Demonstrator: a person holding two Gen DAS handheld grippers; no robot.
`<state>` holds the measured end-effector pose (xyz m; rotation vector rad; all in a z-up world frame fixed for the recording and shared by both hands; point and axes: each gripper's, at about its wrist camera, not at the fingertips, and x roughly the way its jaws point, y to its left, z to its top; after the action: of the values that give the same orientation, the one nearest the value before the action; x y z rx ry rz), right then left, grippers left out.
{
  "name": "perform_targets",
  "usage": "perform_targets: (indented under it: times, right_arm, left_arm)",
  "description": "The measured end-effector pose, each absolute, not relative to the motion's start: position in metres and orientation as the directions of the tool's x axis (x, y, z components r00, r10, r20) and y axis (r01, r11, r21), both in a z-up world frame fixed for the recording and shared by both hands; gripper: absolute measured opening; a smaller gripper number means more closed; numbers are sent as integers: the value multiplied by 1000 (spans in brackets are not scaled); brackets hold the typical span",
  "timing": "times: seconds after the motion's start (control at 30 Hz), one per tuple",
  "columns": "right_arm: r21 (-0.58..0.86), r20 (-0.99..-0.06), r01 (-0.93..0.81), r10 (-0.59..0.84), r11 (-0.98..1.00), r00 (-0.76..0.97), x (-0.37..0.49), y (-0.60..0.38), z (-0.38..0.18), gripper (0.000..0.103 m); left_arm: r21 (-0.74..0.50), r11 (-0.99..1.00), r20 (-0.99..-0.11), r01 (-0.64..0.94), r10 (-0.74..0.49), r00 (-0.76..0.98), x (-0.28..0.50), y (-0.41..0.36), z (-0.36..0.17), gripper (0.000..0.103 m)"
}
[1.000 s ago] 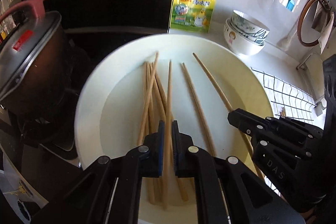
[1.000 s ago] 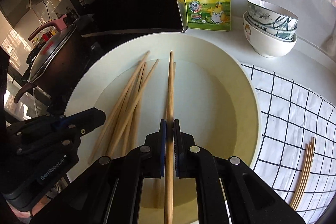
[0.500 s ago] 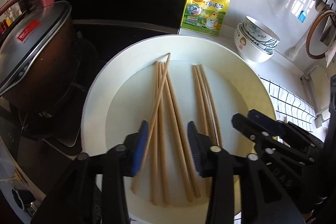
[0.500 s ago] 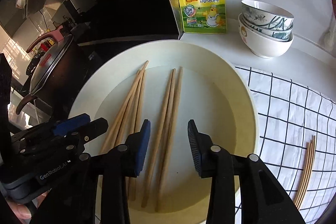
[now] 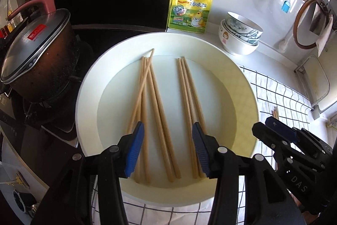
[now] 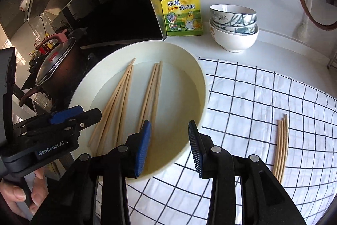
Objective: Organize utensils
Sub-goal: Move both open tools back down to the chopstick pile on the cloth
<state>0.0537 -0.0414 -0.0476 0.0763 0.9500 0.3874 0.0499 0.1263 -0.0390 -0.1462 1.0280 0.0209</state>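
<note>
A wide cream bowl (image 5: 242, 85) holds two groups of wooden chopsticks: a left group (image 5: 145, 102) and a right group (image 5: 189, 98). They also show in the right wrist view, left group (image 6: 113, 102) and right group (image 6: 151, 90), inside the bowl (image 6: 200, 85). My left gripper (image 5: 167, 148) is open and empty above the bowl's near side. My right gripper (image 6: 169, 147) is open and empty over the bowl's right rim; it also shows in the left wrist view (image 5: 280, 134). Another chopstick bundle (image 6: 281, 142) lies on the checked cloth (image 6: 263, 98).
A lidded dark pot (image 5: 35, 56) stands left of the bowl on the stove. A yellow seasoning pouch (image 5: 190, 7) leans on the back wall. Stacked bowls (image 5: 240, 37) sit at the back right. The left gripper (image 6: 52, 132) shows at the right wrist view's left.
Both grippers were shut on chopsticks one second ago. They opened, let the chopsticks lie in the bowl, and have drawn back and up; the right one has shifted right.
</note>
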Motion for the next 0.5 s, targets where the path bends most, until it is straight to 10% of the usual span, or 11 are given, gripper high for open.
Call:
perform_targets:
  times: [0.5]
  right_arm:
    - [194, -783, -98, 214, 976, 584, 6, -156, -48, 38]
  left_arm:
    - [-120, 988, -848, 95, -152, 507, 37, 28, -32, 47]
